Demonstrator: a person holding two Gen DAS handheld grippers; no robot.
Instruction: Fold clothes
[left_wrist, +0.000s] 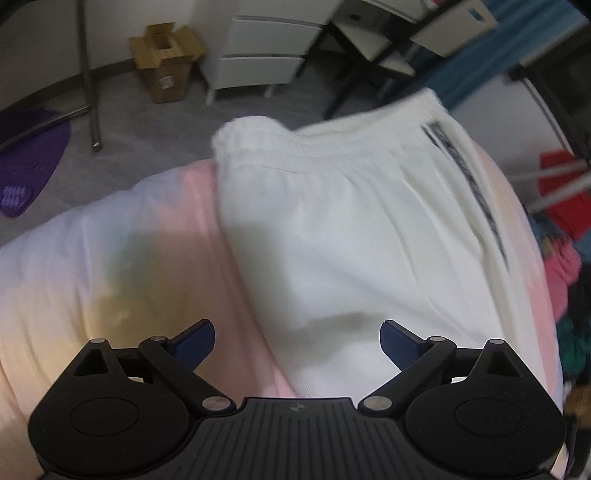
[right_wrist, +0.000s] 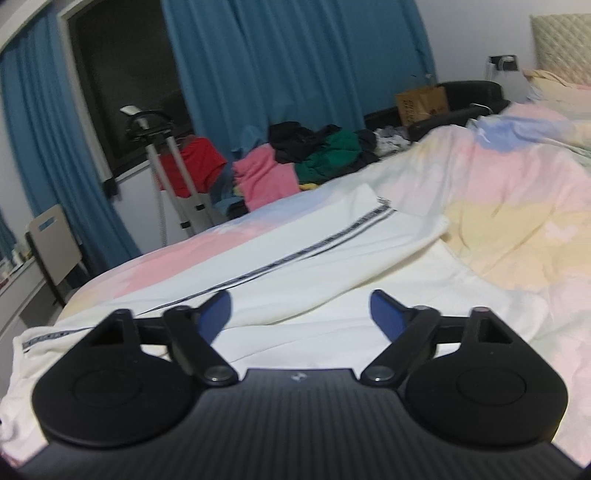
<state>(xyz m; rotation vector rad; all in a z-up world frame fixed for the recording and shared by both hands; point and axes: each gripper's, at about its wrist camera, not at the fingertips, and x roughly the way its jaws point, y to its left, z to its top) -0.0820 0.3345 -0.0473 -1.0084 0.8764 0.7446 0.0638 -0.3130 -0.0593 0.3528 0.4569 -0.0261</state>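
White trousers (left_wrist: 351, 229) with a dark side stripe (left_wrist: 469, 184) lie flat on a pastel bedspread (left_wrist: 110, 258), their gathered waistband (left_wrist: 280, 144) at the bed's far edge. My left gripper (left_wrist: 297, 341) hovers open above the trousers' near part, nothing between its blue pads. In the right wrist view the same trousers (right_wrist: 332, 251) stretch away across the bed, the stripe (right_wrist: 314, 247) running diagonally. My right gripper (right_wrist: 301, 314) stands open just over the white cloth, its jaws wide apart and not pressing on anything.
A pile of pink, green and black clothes (right_wrist: 303, 162) lies past the bed's far side, beside a white stand with a red garment (right_wrist: 192, 166). Blue curtains (right_wrist: 295, 55) hang behind. A cardboard box (left_wrist: 166, 62) and white drawers (left_wrist: 266, 48) stand on the floor.
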